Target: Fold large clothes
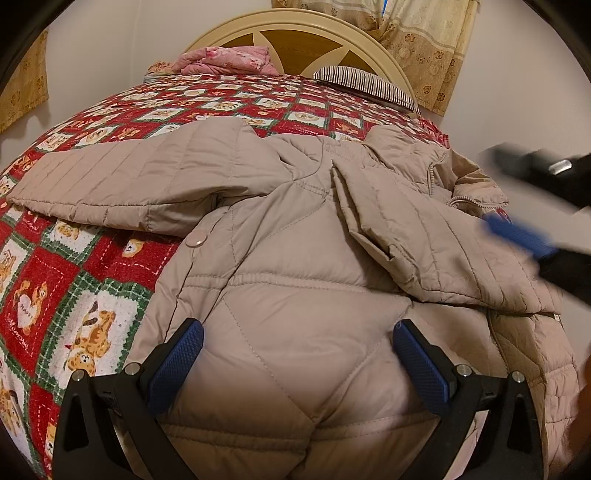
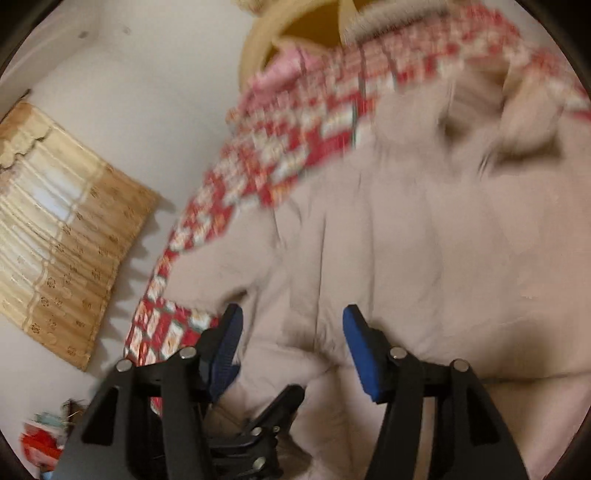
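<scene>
**Beige quilted jacket on bed, one sleeve in, one still out**

Beige quilted jacket [image 1: 295,229] lies spread on the bed, on top of the red patchwork quilt [image 1: 74,266]; all places below are given relative to the jacket.

Left of the jacket body: one sleeve [image 1: 122,177] stretches out flat over the quilt, not yet folded. Probably the next part to bring inward.

Over the jacket's near hem: left tongs [image 1: 297,354] spread wide, pads apart, nothing pinched. They hover at or press on the padded fabric; contact cannot be judged. Likely placed to steady the body.

On the jacket's right half: the other sleeve and front flap [image 1: 424,236] lie folded across the chest.

Right of the jacket: right tongs [image 2: 291,325] partly open, nothing between the pads, blurred in both views. Seemingly just clear of the folded flap.

Surroundings beyond the jacket's collar: pink bundle [image 1: 225,59], striped pillow [image 1: 365,85], cream headboard [image 1: 295,33], curtain [image 1: 424,40]. None obstructs. The bulky padding itself may resist staying folded.
</scene>
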Tool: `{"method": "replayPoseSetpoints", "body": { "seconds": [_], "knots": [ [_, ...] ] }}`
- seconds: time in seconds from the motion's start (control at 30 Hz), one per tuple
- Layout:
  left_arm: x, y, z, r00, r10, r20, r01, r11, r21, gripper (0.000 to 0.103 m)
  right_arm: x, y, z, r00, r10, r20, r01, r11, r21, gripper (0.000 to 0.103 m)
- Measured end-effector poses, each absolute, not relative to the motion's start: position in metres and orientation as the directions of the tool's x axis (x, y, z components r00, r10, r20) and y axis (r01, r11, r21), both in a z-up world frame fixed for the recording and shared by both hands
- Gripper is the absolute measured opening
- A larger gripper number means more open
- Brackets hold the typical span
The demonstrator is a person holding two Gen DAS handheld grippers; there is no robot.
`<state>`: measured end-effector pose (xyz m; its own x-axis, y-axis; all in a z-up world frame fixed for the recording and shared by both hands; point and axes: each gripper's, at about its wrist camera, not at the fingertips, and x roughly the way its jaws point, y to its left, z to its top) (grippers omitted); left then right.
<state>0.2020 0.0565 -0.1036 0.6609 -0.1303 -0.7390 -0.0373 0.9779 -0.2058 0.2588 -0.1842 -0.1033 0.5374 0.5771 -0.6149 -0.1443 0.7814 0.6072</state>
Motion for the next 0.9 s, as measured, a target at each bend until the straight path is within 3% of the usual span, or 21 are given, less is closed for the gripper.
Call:
{"method": "replayPoseSetpoints", "body": {
  "seconds": [0.07, 0.1, 0.13, 0.17, 0.37, 0.63, 0.73, 0.9],
  "knots": [
    [0.202, 0.056, -0.104, 0.661, -0.130, -0.739, -0.037, 0.978, -0.205, 0.102, 0.246, -0.209, -0.079, 0.614, 0.531, -0.583, -0.134, 0.799, 0.587, 0.059],
    [0.202, 0.057, -0.104, 0.661, -0.130, -0.739, -0.037, 0.978, -0.205, 0.102, 0.239, -0.223, -0.068, 0.653, 0.496, -0.573, -0.124, 0.816, 0.565, 0.045],
    [0.202, 0.057, -0.104, 0.661, -0.130, -0.739, -0.037, 0.978, -0.206, 0.102, 0.231, -0.237, -0.058, 0.690, 0.445, -0.570, -0.107, 0.842, 0.528, 0.019],
    [0.202, 0.057, -0.104, 0.661, -0.130, -0.739, -0.037, 0.978, -0.205, 0.102, 0.222, -0.254, -0.049, 0.724, 0.366, -0.585, -0.066, 0.880, 0.469, 0.010],
    [0.202, 0.054, -0.104, 0.657, -0.118, -0.744, -0.039, 0.981, -0.190, 0.102, 0.198, -0.374, -0.057, 0.770, -0.011, -0.638, 0.331, 0.862, 0.384, 0.013],
    [0.203, 0.054, -0.104, 0.651, -0.108, -0.751, -0.041, 0.983, -0.177, 0.102, 0.234, -0.369, -0.161, 0.648, 0.114, -0.753, 0.357, 0.828, 0.433, 0.013],
    [0.201, 0.050, -0.095, 0.648, -0.084, -0.757, -0.040, 0.989, -0.145, 0.102, 0.236, -0.357, -0.158, 0.657, 0.065, -0.751, 0.329, 0.872, 0.363, 0.013],
    [0.199, 0.048, -0.053, 0.728, -0.089, -0.680, -0.029, 0.987, -0.161, 0.102, 0.239, -0.361, -0.160, 0.680, 0.088, -0.728, 0.322, 0.856, 0.405, 0.013]
  ]
}}
